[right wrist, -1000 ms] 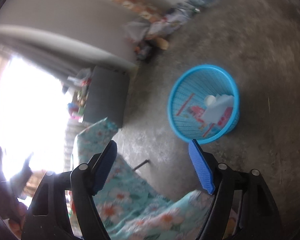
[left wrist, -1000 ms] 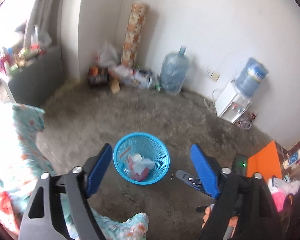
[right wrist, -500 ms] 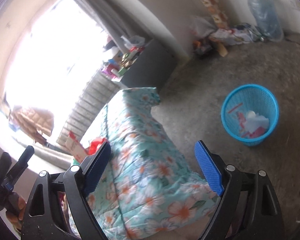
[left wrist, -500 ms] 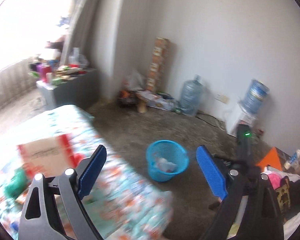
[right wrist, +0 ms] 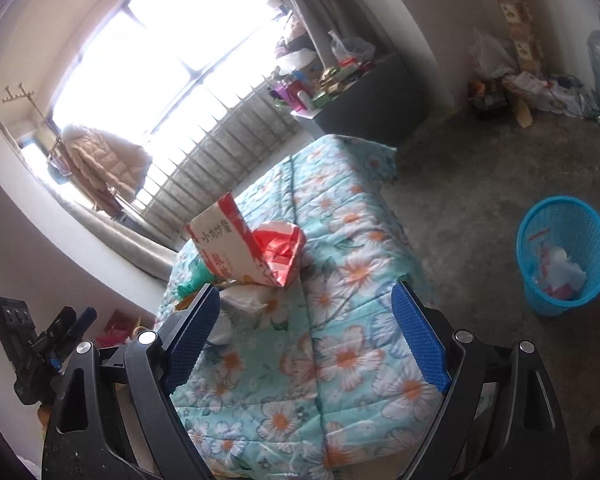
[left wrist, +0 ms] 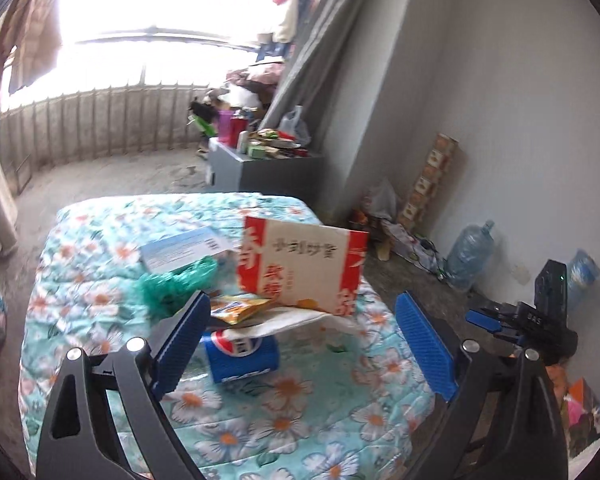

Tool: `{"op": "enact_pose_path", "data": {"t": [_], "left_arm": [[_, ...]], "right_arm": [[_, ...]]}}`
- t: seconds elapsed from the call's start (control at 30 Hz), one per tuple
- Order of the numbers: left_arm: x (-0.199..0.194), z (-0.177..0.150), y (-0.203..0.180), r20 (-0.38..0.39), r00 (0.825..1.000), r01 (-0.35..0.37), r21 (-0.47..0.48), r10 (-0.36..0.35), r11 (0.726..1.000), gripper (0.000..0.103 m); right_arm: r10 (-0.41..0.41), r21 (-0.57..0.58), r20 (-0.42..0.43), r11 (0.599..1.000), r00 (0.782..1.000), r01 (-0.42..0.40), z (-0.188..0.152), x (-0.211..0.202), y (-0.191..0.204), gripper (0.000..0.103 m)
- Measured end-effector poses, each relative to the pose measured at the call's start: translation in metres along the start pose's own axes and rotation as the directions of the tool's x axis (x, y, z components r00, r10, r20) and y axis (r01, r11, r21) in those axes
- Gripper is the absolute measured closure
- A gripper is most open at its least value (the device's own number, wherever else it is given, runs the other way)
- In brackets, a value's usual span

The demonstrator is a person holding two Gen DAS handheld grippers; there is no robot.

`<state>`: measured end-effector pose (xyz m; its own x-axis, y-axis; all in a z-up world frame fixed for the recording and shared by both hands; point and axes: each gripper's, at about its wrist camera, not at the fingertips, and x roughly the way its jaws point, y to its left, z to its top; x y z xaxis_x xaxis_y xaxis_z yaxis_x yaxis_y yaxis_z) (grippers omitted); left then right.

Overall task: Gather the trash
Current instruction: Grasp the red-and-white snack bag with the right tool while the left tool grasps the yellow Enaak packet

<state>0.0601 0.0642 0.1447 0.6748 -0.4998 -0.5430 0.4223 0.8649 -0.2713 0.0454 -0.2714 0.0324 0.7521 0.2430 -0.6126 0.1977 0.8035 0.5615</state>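
On the floral bed cover (left wrist: 100, 280) lies a pile of trash: a red-and-white carton (left wrist: 304, 268) standing on edge, a blue soda can (left wrist: 242, 354), a yellow snack wrapper (left wrist: 240, 308), a green plastic bag (left wrist: 176, 284) and a blue-white card (left wrist: 184, 248). My left gripper (left wrist: 304, 300) hovers open over the can and carton, touching nothing. My right gripper (right wrist: 306, 290) is open above the bed's near part, with the carton (right wrist: 228, 248) and a red-white bag (right wrist: 280, 248) just beyond it. The blue trash basket (right wrist: 564, 256), partly filled, stands on the floor at right.
A grey cabinet (left wrist: 268, 168) crowded with bottles stands past the bed by the curtain. Water jugs (left wrist: 468, 256) and boxes line the wall. My right gripper's body (left wrist: 516, 320) shows at the right edge of the left wrist view. Bare concrete floor (right wrist: 460, 184) separates bed and basket.
Both views have swung away from the basket and up onto the bed. The trash pile now fills the left wrist view, where the basket is gone. Both jaws stand a little wider.
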Motion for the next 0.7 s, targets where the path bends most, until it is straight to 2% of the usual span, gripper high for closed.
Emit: {"op": "enact_pose_path", "data": {"t": [0.2, 0.37, 0.53, 0.6, 0.7], "left_arm": [[0.002, -0.007, 0.044, -0.001, 1.000, -0.025, -0.092, 0.025, 0.995, 0.012], [0.014, -0.012, 0.072, -0.020, 1.000, -0.025, -0.157, 0.022, 0.987, 0.012], [0.025, -0.018, 0.090, -0.034, 0.999, -0.026, -0.198, 0.020, 0.980, 0.012], [0.027, -0.019, 0.095, -0.040, 0.999, -0.026, -0.208, 0.018, 0.978, 0.012], [0.029, -0.021, 0.102, -0.046, 0.999, -0.030, -0.220, 0.020, 0.975, 0.012]], "right_arm": [[0.078, 0.025, -0.083, 0.997, 0.994, -0.076, 0.000, 0.031, 0.017, 0.019], [0.201, 0.148, -0.193, 0.973, 0.960, -0.174, 0.006, 0.081, 0.020, 0.019], [0.230, 0.183, -0.297, 0.966, 0.927, -0.181, 0.014, 0.139, 0.027, 0.019], [0.214, 0.194, -0.323, 0.968, 0.922, -0.157, 0.015, 0.158, 0.025, 0.019], [0.237, 0.246, -0.340, 0.956, 0.910, -0.157, 0.019, 0.183, 0.017, 0.019]]}}
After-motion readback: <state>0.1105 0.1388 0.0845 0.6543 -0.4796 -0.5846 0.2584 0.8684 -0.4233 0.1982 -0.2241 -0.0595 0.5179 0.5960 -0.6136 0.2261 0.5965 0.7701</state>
